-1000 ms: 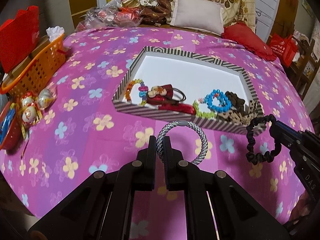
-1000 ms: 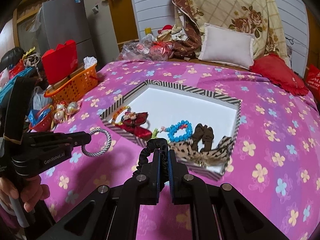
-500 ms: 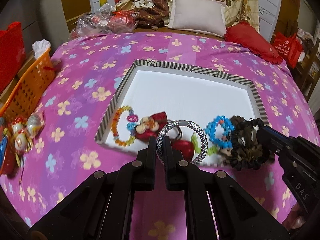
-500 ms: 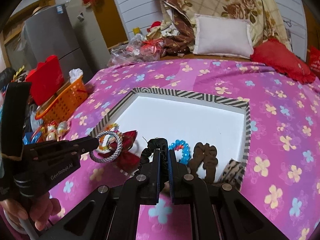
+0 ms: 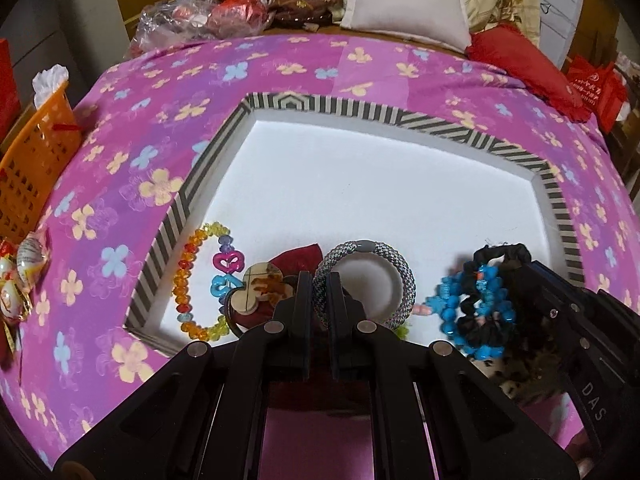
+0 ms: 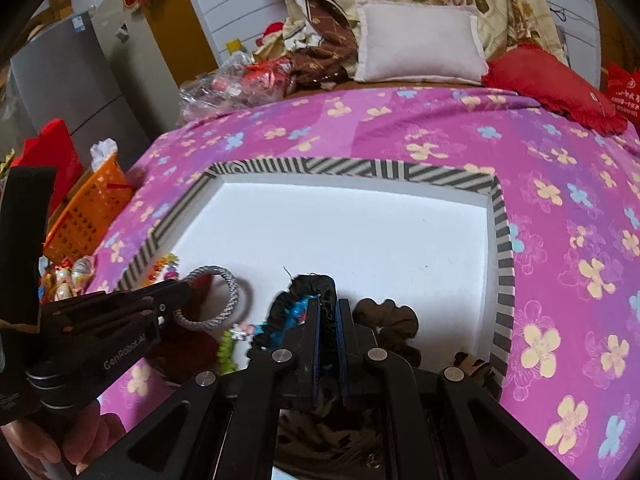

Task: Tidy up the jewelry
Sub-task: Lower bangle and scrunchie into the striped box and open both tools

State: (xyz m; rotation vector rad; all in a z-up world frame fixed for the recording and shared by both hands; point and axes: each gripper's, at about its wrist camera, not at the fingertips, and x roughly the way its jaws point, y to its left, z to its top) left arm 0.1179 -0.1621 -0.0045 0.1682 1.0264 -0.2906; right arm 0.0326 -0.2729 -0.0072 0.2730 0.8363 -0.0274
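Note:
My left gripper [image 5: 319, 285] is shut on a grey braided hair tie [image 5: 394, 270] and holds it over the near part of the striped white tray [image 5: 336, 110]. My right gripper [image 6: 328, 312] is shut on a black scrunchie [image 6: 310, 285], also over the tray's near edge; in the left wrist view the black scrunchie [image 5: 500, 254] hangs above a blue bead bracelet [image 5: 450, 308]. In the tray lie an orange-yellow bead bracelet [image 5: 188, 280], a red bow clip [image 5: 298, 258] and a brown scrunchie [image 6: 386, 314].
The tray rests on a pink flowered bedspread [image 5: 132, 168]. An orange basket [image 5: 34, 156] and wrapped sweets [image 5: 24, 264] sit at the left edge. A white pillow [image 6: 416, 46] and a red cushion [image 6: 548, 80] lie at the far side. A hand [image 6: 68, 444] grips the left tool.
Both grippers moved forward and down, from the bedspread in front of the tray to over the tray's near part, each still carrying its hair tie.

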